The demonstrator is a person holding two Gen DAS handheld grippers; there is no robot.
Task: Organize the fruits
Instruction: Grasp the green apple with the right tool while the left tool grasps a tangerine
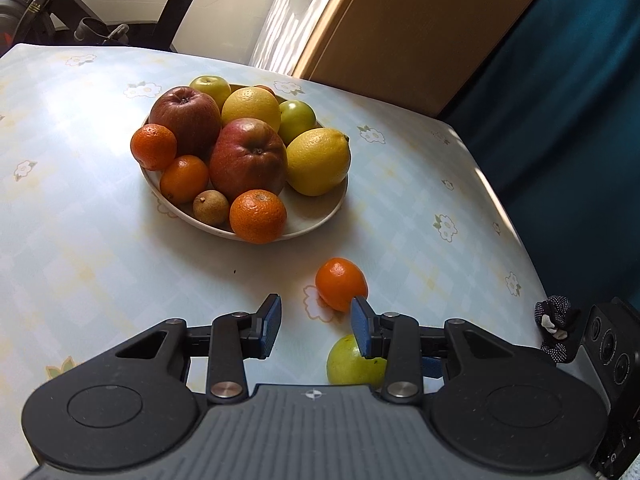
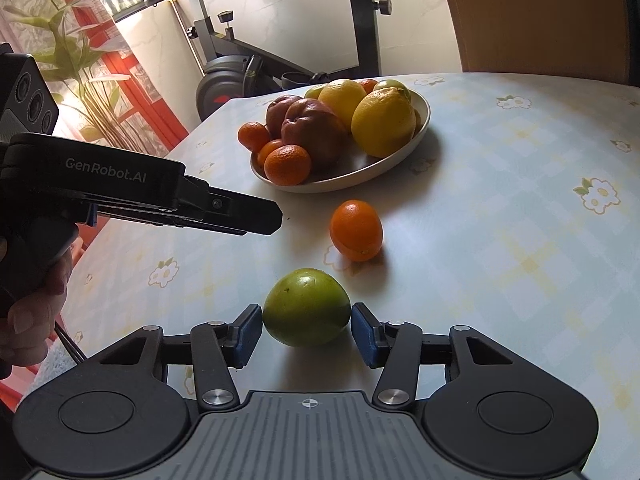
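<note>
Our right gripper (image 2: pixel 307 330) brackets the green fruit (image 2: pixel 306 306) on the table (image 2: pixel 500 240), pads just beside it, not visibly pressing. Our left gripper (image 1: pixel 316 326) hangs parted and empty near the loose orange (image 1: pixel 341 283).

Tangerine (image 2: pixel 355 230) between plate (image 2: pixel 416 130) and guava (image 2: pixel 306 307)

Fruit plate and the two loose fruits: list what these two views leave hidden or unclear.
- Plate: its far rim and the fruit at the back are covered by the apples and lemons piled in front, in both views.
- Green fruit: the left wrist view shows only part; the left gripper covers its right side.
- Right gripper: its pads flank the green fruit, but contact cannot be confirmed.
- Loose orange: its underside is hidden in both views.
</note>
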